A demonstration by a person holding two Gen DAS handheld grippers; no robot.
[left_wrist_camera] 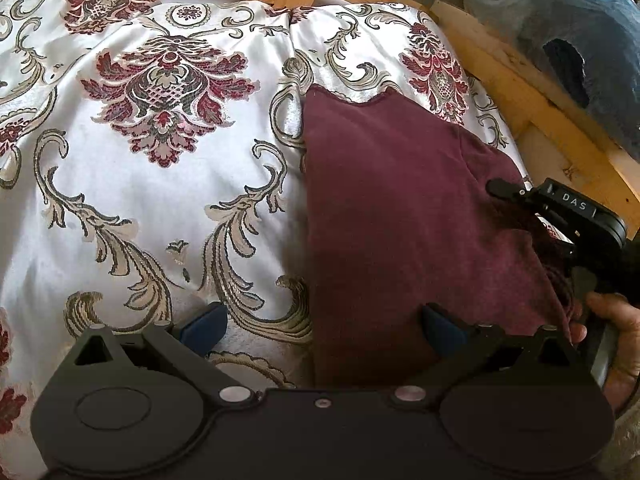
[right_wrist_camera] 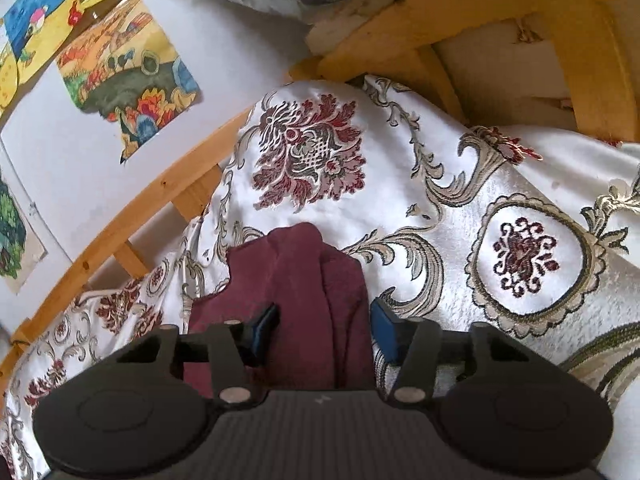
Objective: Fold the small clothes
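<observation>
A maroon garment (left_wrist_camera: 392, 208) lies on the floral white bedspread (left_wrist_camera: 140, 184), its left edge straight and its right side bunched up. My left gripper (left_wrist_camera: 324, 328) stands open low over the garment's near left edge, one blue pad above the bedspread and the other above the cloth, with nothing pressed between them. My right gripper (left_wrist_camera: 536, 224) reaches in from the right. In the right wrist view a thick fold of the maroon garment (right_wrist_camera: 316, 280) sits between its blue pads, and my right gripper (right_wrist_camera: 326, 330) is shut on that fold.
A wooden bed rail (left_wrist_camera: 560, 128) runs along the far and right sides. A plastic bag (left_wrist_camera: 568, 20) of dark things lies beyond it. Colourful pictures (right_wrist_camera: 128, 76) hang on the white wall. A hand (left_wrist_camera: 616, 340) holds the right gripper's handle.
</observation>
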